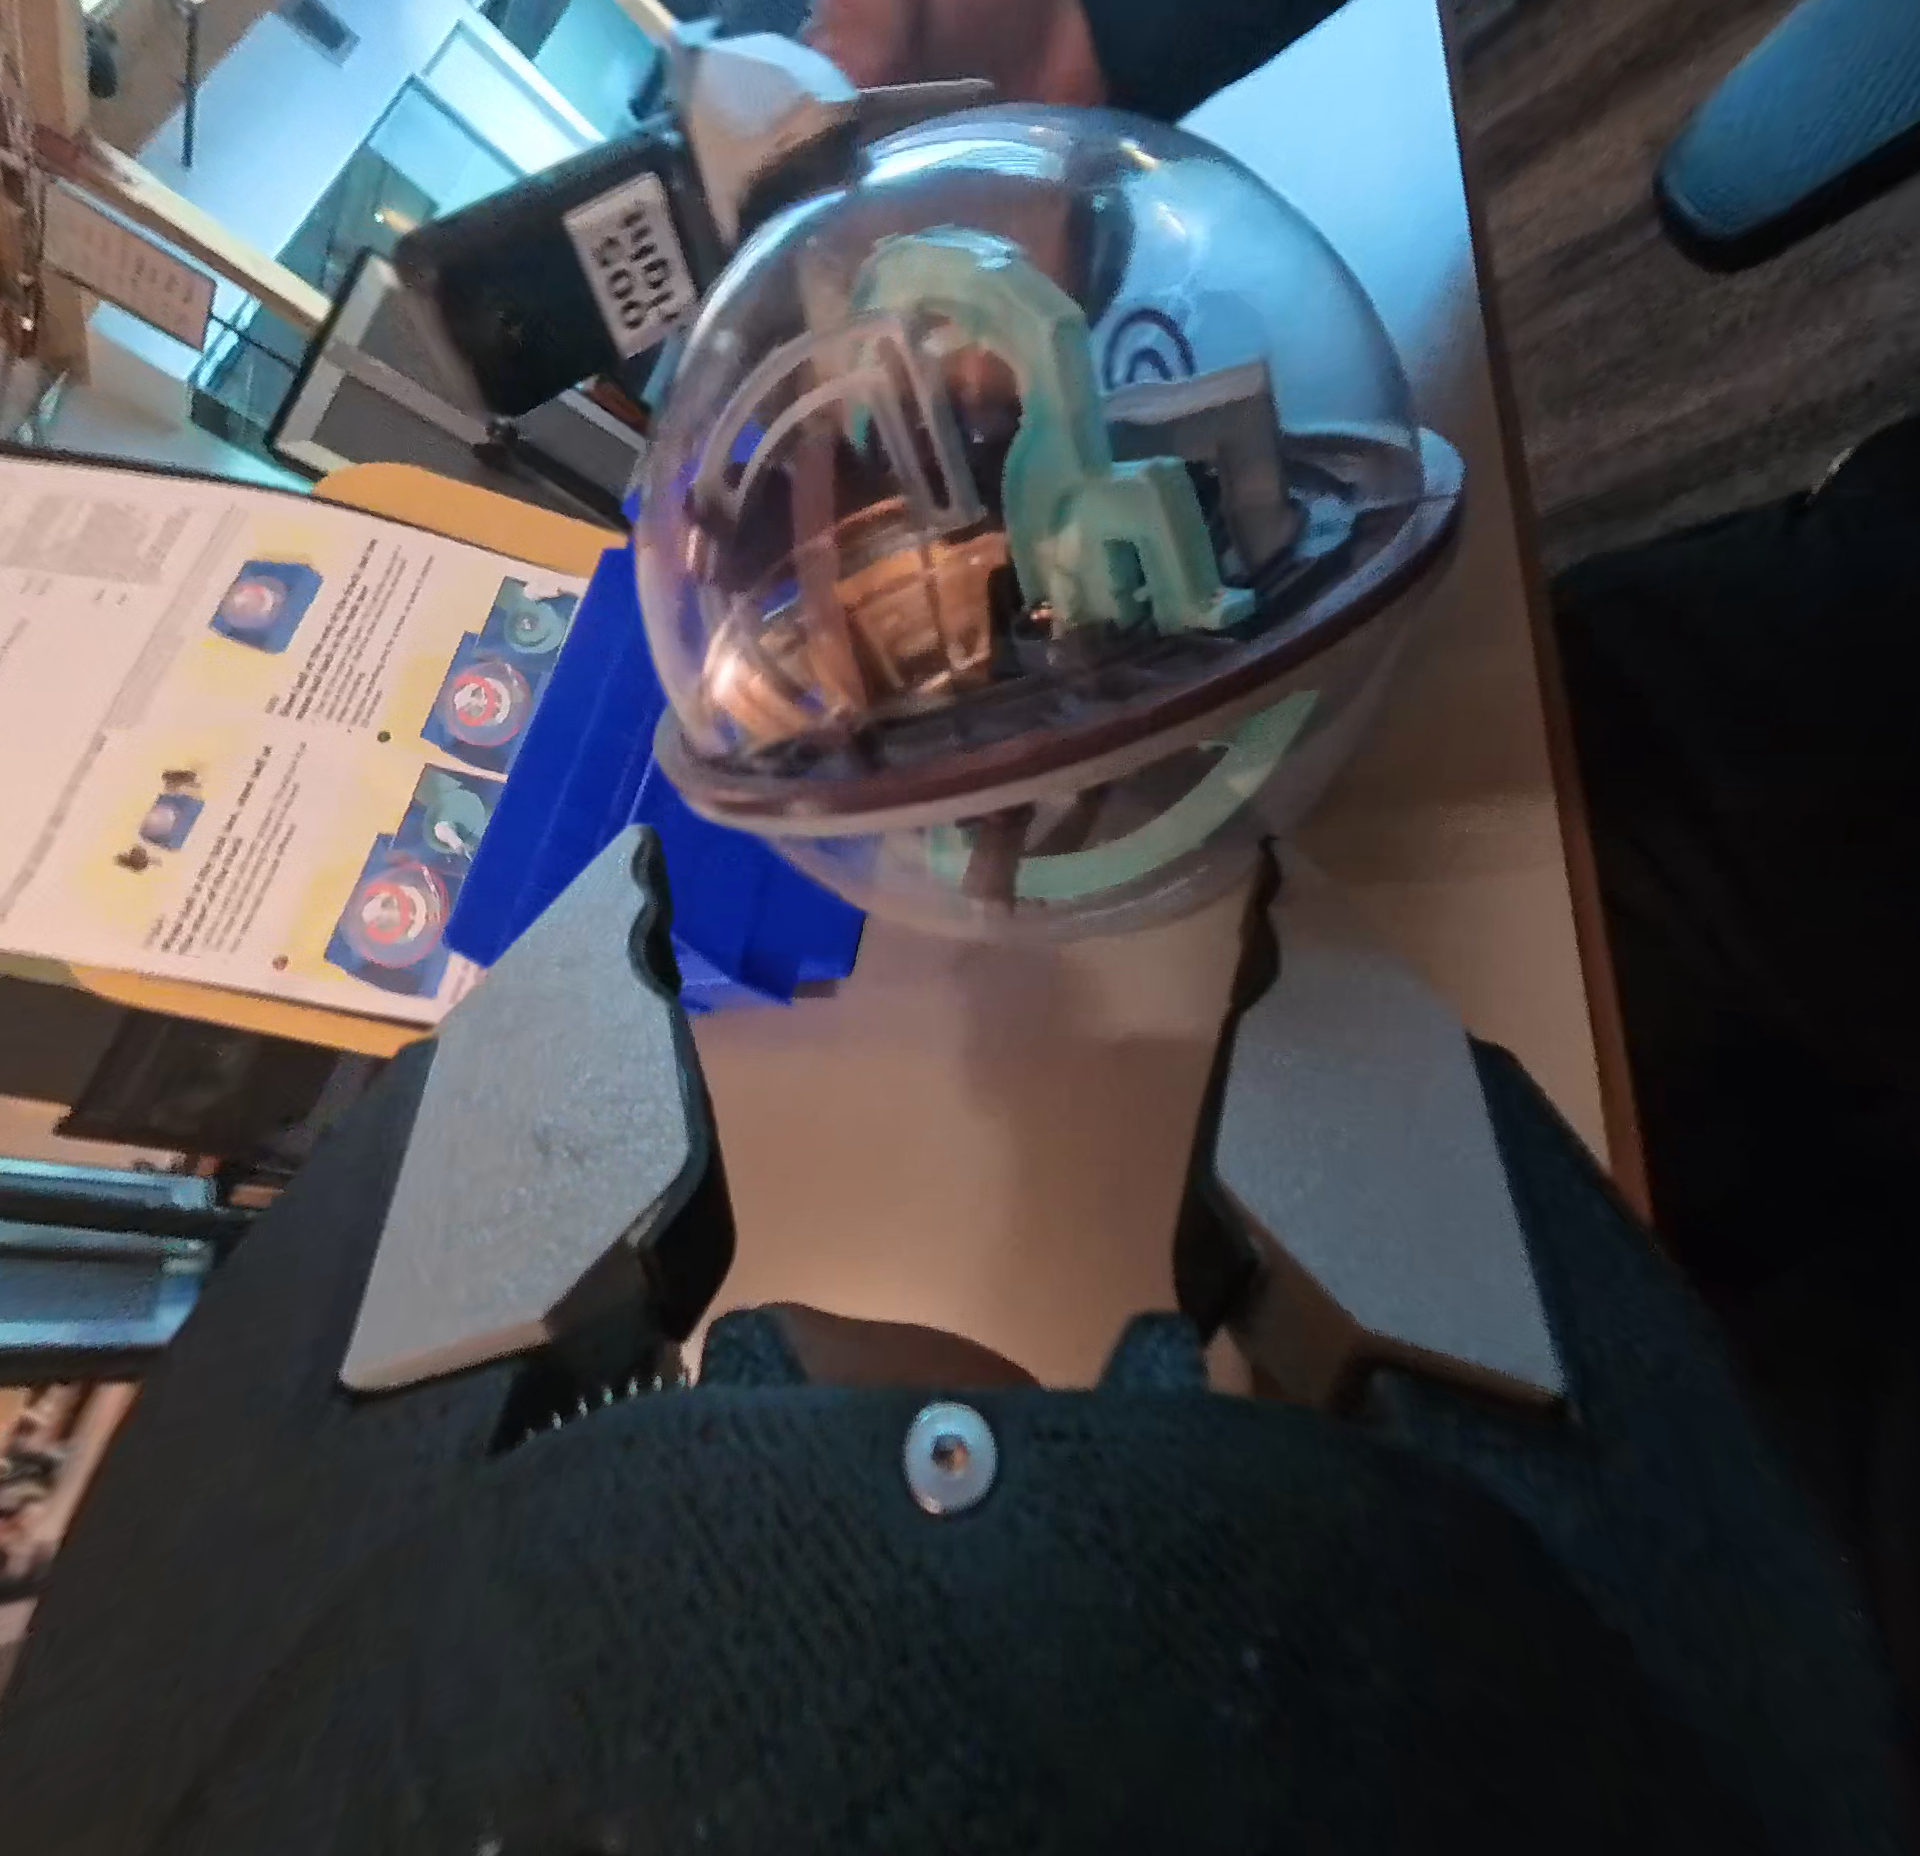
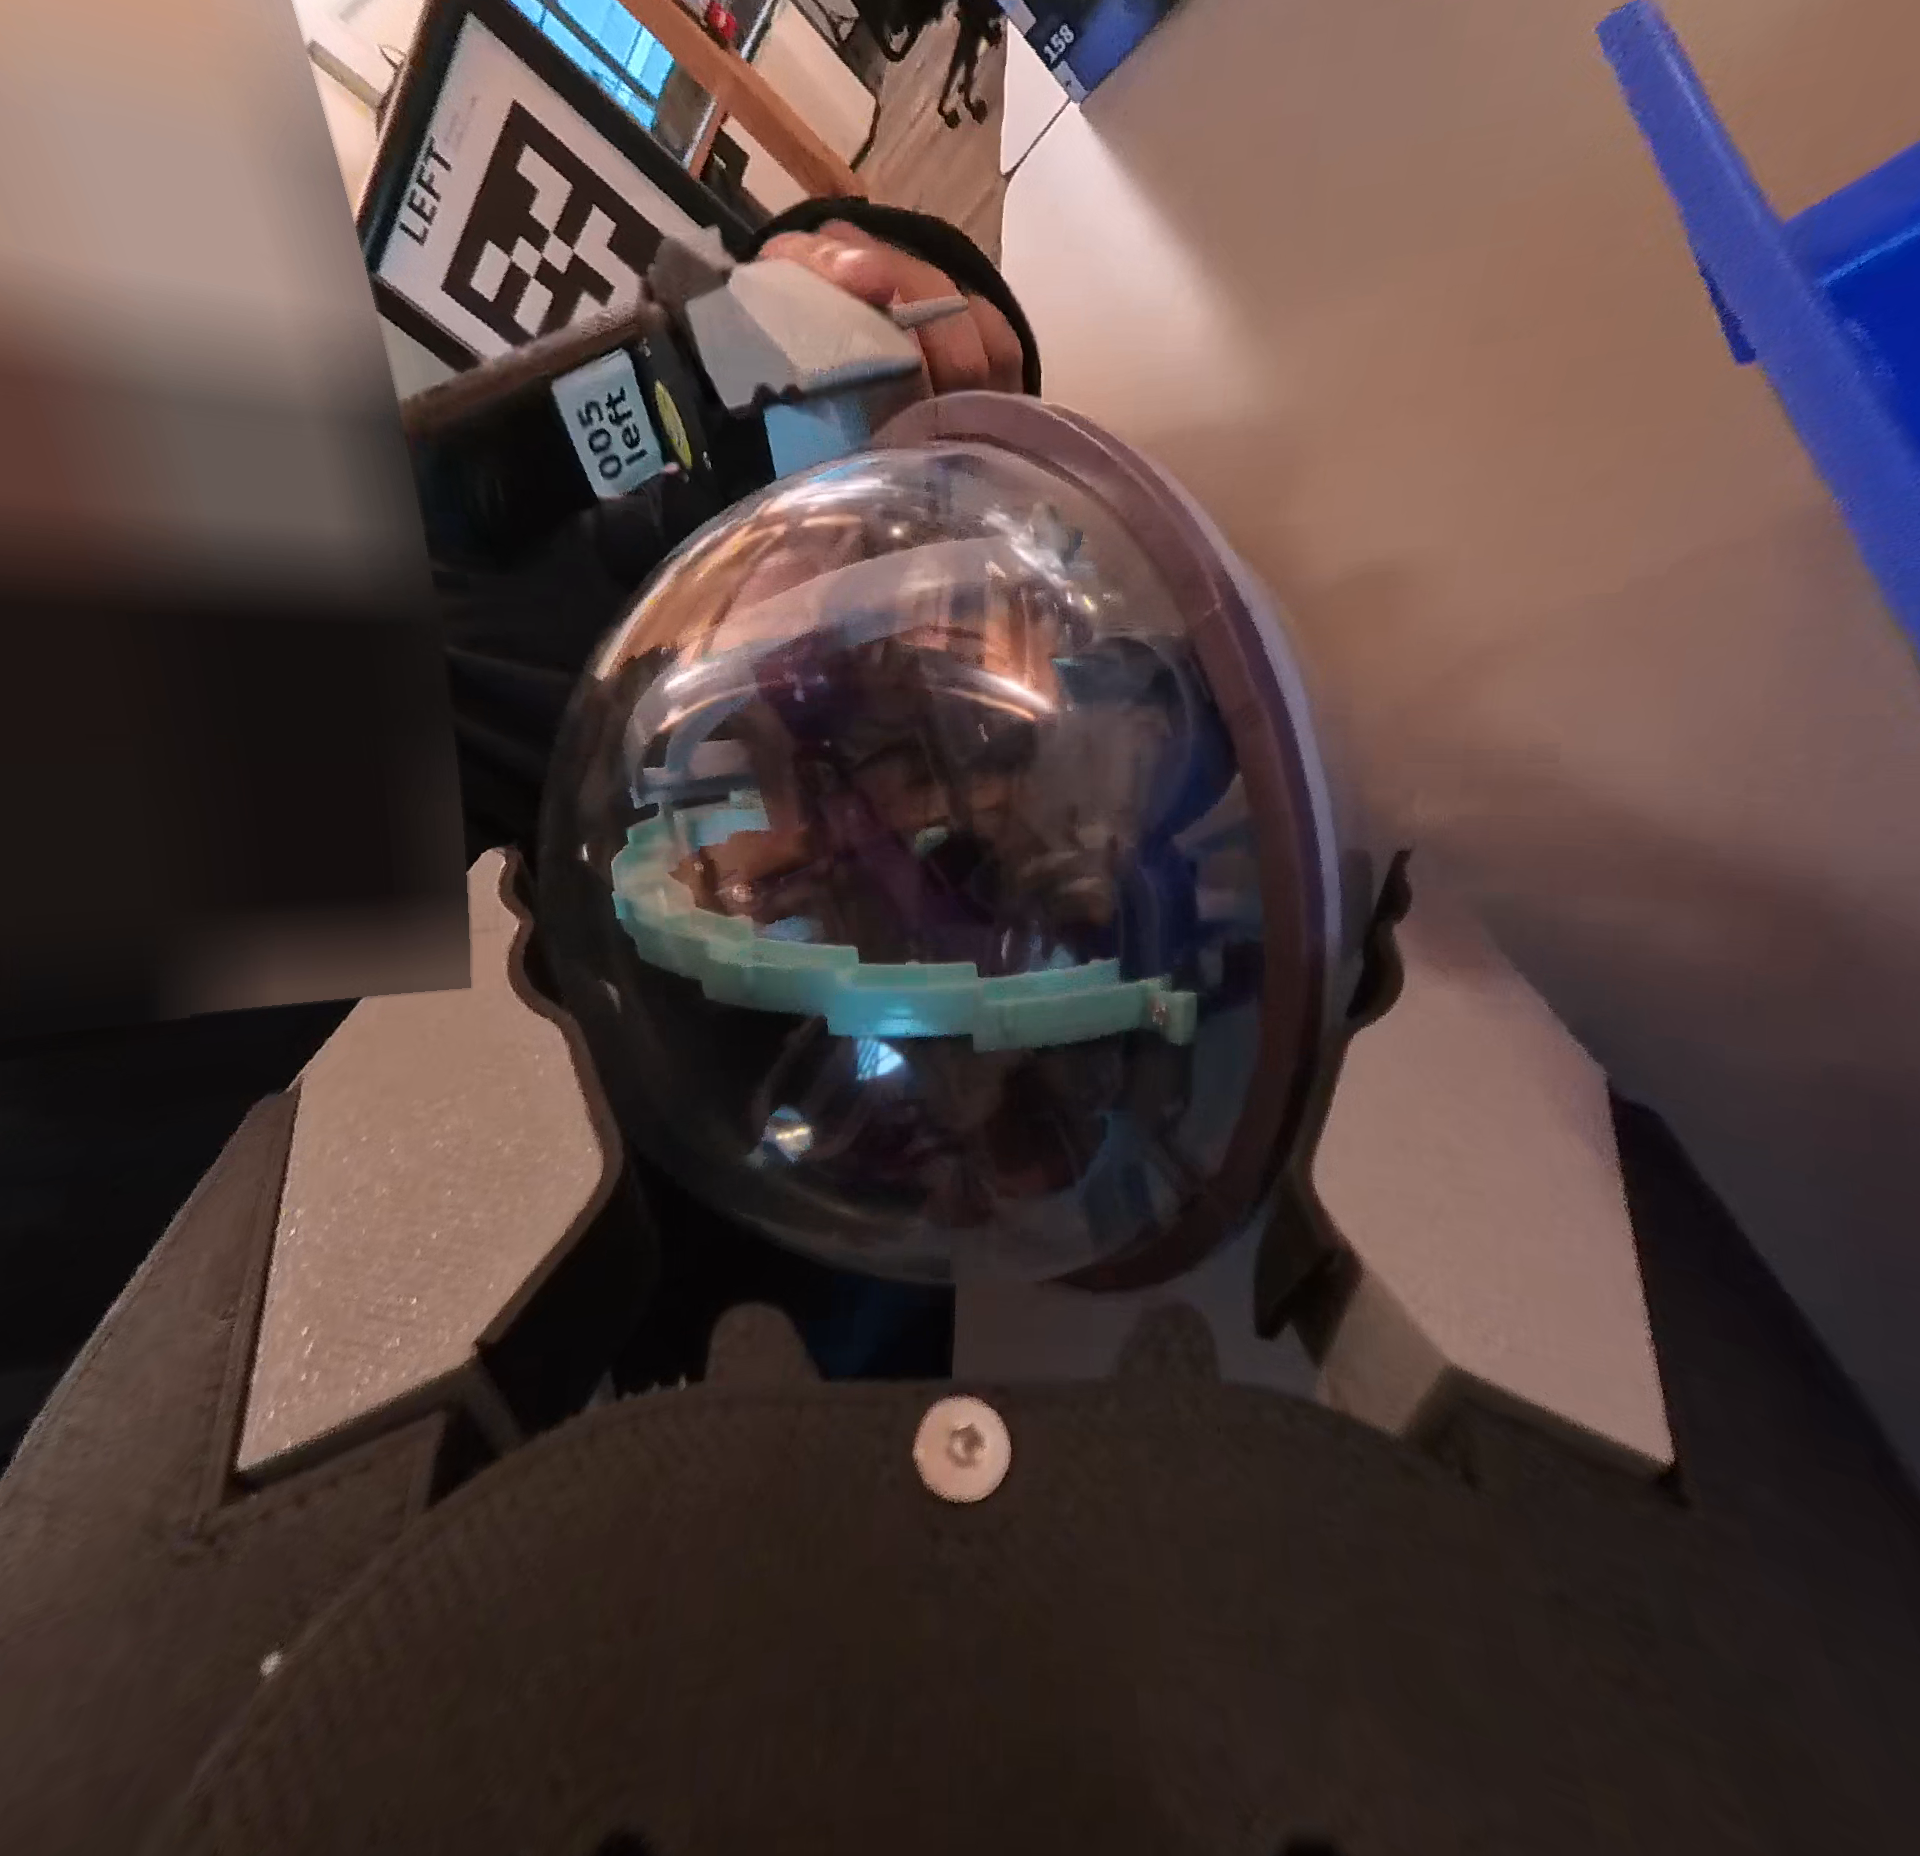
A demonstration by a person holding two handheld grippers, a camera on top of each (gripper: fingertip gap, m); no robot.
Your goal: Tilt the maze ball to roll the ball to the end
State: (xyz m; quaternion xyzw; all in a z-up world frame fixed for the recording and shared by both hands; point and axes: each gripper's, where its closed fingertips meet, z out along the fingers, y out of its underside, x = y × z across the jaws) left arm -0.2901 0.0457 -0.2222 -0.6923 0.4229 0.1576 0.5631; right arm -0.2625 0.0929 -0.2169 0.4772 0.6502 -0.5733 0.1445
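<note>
Right wrist view shows the right gripper [image 2: 956, 975] spread wide with both pads against the maze ball [image 2: 914, 871], carried above the bench [image 2: 1455, 456] so it can tilt freely; the left gripper [image 1: 956, 861] steadies its far end, one fingertip touching, the other clear.

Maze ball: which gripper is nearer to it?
Right. The maze ball sits between the right gripper's fingers; the left gripper has it just beyond its fingertips.

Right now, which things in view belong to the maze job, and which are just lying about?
Job: maze ball; right gripper, its fingers on either side of the ball; left gripper, open at the ball.
Lying about: blue bin; printed sheet; table.
</note>
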